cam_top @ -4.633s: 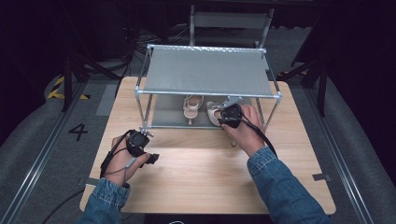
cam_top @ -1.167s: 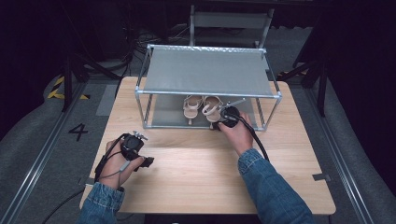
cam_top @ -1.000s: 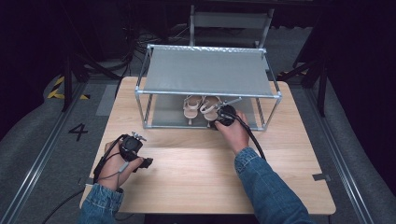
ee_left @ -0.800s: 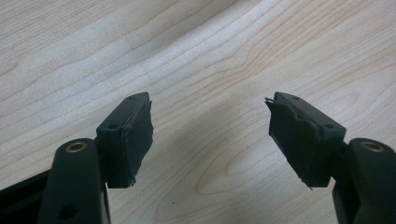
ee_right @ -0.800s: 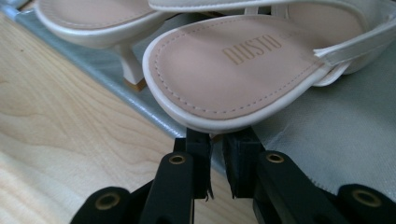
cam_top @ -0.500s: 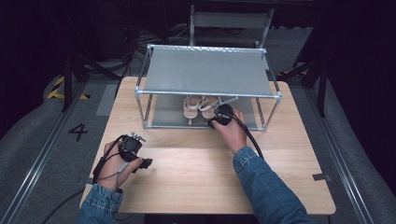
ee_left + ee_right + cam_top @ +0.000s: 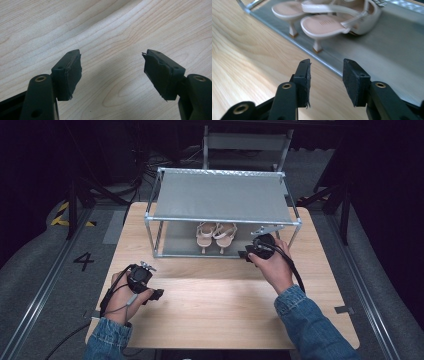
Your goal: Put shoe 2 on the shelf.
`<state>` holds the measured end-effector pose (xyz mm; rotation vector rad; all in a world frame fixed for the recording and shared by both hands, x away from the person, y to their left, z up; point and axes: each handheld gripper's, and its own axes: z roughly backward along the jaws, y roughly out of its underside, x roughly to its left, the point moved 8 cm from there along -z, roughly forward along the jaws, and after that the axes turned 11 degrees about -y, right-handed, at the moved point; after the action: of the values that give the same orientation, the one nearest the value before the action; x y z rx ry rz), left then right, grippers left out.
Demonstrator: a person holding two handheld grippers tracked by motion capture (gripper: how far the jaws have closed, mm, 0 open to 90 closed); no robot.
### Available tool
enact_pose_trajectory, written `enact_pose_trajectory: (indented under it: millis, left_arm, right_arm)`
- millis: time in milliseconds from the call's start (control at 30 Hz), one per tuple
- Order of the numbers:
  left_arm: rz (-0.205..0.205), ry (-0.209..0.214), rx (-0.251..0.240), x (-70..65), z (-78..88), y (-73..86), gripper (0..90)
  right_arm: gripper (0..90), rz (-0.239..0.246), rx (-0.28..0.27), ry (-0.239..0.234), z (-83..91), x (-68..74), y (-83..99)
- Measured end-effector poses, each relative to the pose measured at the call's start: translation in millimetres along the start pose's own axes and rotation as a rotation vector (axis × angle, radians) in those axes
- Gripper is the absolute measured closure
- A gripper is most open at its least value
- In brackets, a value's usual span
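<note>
Right fingers (image 7: pixel 325 82) part-open, just been opening, empty, in front of the sandals (image 7: pixel 332 23) on the rack (image 7: pixel 220 252); a swing risks nudging heels; left fingers (image 7: pixel 112 72) wide, empty.

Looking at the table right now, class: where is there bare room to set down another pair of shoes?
On the lower shelf, left of the sandals, and right of them before the right gripper. Also the tabletop between the left gripper and the other hand.

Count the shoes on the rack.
2. The left shoe and the right shoe stand side by side on the lower shelf of the rack, heels toward the person. The top shelf may hide more.
</note>
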<state>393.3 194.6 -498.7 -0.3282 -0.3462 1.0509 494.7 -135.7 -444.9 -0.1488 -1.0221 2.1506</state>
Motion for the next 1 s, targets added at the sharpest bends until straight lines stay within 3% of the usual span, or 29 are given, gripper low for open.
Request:
enact_pose_trajectory:
  millis: [467, 633, 867, 933, 1000]
  left_arm:
    - [0.003, -0.001, -0.013, 0.3, 0.6, -2.9, 28.6]
    - [0.014, -0.005, -0.019, 3.2, 3.0, -3.0, 28.2]
    - [0.019, -0.008, -0.025, 7.8, 1.4, -6.0, 27.8]
    - [0.016, -0.003, -0.023, 7.7, 0.7, -4.2, 27.5]
    - [0.017, -0.001, -0.019, 9.8, 0.4, -1.8, 27.2]
  right_arm:
    - [50.2, -0.061, -0.003, 0.04, 64.6, -27.8, 53.0]
    - [48.3, -0.075, 0.009, 0.049, 78.0, -35.2, 70.0]
    - [43.2, -0.107, -0.017, 0.057, 98.5, -50.8, 94.3]
    - [42.3, -0.13, 0.002, 0.052, 100.7, -55.9, 103.1]
    - [40.7, -0.121, 0.018, 0.057, 103.3, -63.2, 110.0]
